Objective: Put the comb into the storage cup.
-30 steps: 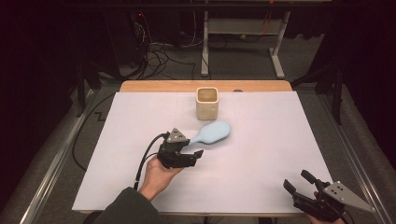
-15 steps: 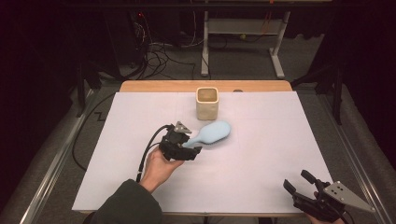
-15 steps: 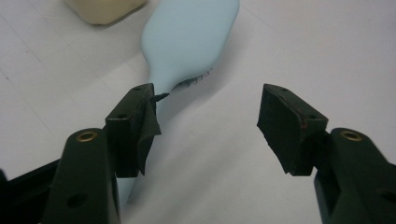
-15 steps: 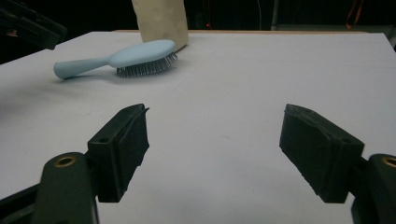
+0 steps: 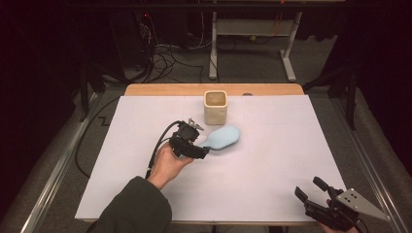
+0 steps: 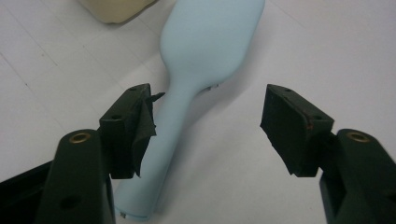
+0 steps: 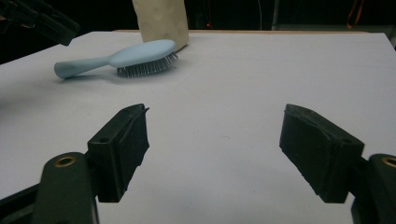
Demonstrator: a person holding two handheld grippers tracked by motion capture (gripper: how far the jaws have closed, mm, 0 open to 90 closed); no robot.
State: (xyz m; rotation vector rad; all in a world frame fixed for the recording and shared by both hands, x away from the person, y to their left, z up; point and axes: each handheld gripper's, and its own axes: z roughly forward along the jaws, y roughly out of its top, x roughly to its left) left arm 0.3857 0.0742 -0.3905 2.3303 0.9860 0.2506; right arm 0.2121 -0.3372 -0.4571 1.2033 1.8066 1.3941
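A light blue hairbrush [image 5: 224, 138] lies bristles down on the white table top [image 5: 272, 160], its head near a cream square cup [image 5: 215, 107]. My left gripper [image 5: 203, 148] hovers just over the brush's handle end, held in a hand coming from the lower left. In the left gripper view the jaws [image 6: 210, 95] have just been opening. The handle [image 6: 154, 158] runs between them close to the left pad [image 6: 137, 126], with neither pad pressing on it. My right gripper [image 5: 308, 187] rests at the table's near right corner, open with nothing in it [image 7: 217, 114].
The cup [image 7: 161, 21] stands right behind the brush head [image 7: 140, 53]. A wooden strip [image 5: 170, 90] edges the far side of the table. Cables and metal stand legs [image 5: 214, 43] lie on the dark floor beyond.
My left hand has moved away from the person, toward the brush, bringing its jaws over the handle. The brush, cup and right gripper have stayed put.
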